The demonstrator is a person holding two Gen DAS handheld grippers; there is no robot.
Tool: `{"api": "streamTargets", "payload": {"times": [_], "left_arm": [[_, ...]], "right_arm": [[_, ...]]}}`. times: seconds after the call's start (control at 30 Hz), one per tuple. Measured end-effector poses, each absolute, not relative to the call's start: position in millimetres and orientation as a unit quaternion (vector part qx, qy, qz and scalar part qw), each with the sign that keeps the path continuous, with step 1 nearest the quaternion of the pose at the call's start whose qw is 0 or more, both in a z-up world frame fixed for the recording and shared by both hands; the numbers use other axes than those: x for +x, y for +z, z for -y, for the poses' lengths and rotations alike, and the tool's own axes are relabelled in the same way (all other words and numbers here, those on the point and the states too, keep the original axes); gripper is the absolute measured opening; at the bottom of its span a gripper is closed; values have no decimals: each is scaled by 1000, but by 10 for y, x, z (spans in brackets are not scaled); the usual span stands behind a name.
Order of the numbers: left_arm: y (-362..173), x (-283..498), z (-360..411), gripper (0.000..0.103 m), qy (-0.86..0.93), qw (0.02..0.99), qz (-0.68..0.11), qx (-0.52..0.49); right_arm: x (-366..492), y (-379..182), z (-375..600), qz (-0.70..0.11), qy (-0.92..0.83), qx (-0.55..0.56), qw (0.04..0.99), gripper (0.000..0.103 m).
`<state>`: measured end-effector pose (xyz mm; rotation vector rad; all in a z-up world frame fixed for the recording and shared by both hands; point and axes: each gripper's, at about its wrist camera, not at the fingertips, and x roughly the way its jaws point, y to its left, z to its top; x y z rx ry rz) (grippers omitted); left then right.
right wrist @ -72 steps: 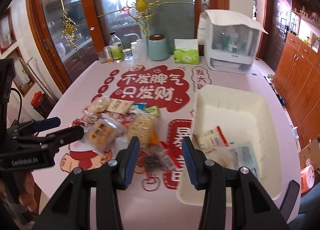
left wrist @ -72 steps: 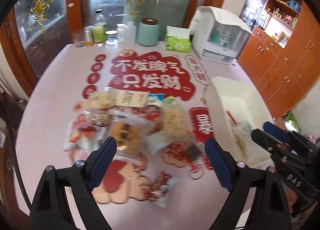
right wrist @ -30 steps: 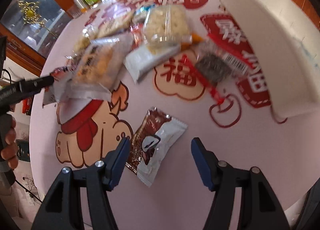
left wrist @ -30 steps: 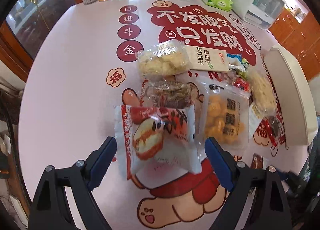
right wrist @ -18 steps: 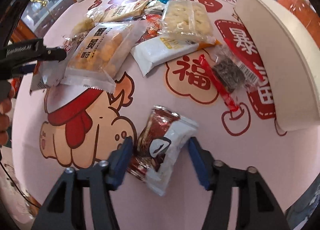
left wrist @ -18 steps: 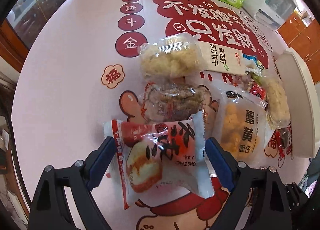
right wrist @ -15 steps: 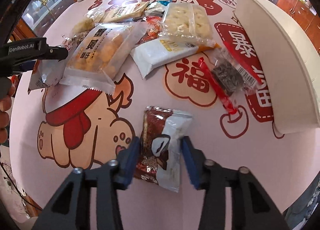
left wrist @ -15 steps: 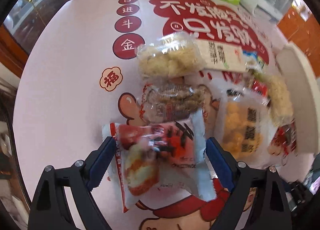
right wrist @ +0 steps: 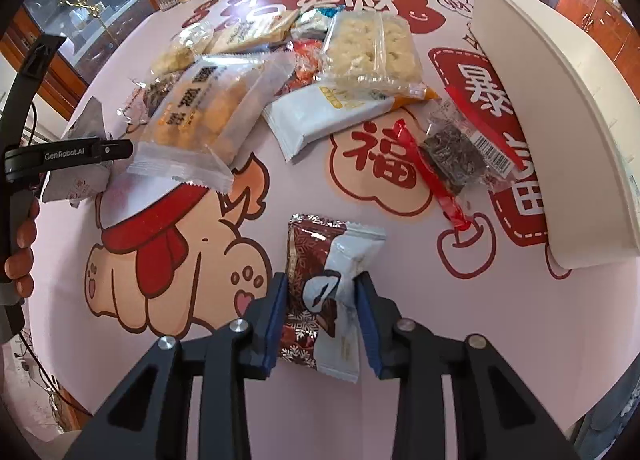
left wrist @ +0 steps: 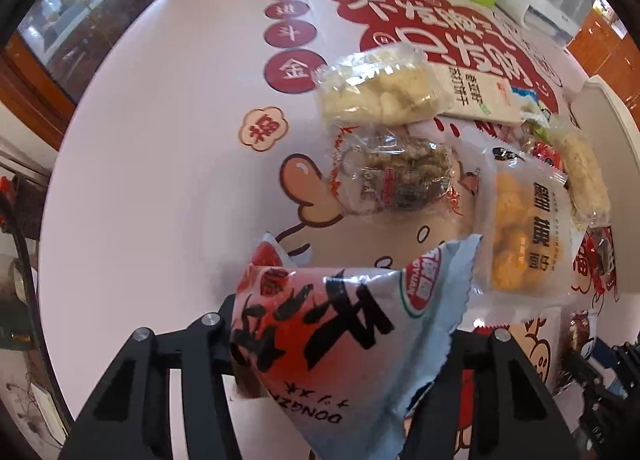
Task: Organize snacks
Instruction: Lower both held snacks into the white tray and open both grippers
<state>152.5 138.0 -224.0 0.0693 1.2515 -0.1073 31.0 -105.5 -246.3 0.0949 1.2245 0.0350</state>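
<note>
The big pink desk (right wrist: 500, 324) is covered with red lucky writing and a cartoon pig. A white bin (right wrist: 552, 99) sits by the desk's right edge, and the snack pile (right wrist: 280, 71) lies in the middle.

A moment ago both claws were wide apart above the snacks. Now each one has squeezed in on a pack. The left claw (left wrist: 340, 344) is clamped on the red and white bun pack (left wrist: 340, 324), which is lifted and tilted up off the desk near the front left edge. The right claw (right wrist: 322, 312) is pinched on the brown and white snack pack (right wrist: 324, 292) near the front edge. I cannot tell if that pack has left the desk.

So two snacks are caught. I think the next job is carrying them to the bin.
</note>
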Motion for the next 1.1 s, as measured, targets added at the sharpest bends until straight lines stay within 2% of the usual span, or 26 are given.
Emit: {"api": "streamTargets", "payload": {"times": [0.37, 0.63, 1.1], "left_arm": [[-1330, 809, -836, 52, -108, 851, -508, 81], [-736, 612, 142, 52, -185, 864, -465, 63], [-264, 633, 2015, 53, -264, 860, -433, 54]], "right_arm": [[278, -1949, 1240, -533, 40, 30, 845, 33], [208, -1339, 1681, -476, 57, 27, 877, 33], [134, -672, 3376, -403, 36, 55, 913, 33]]}}
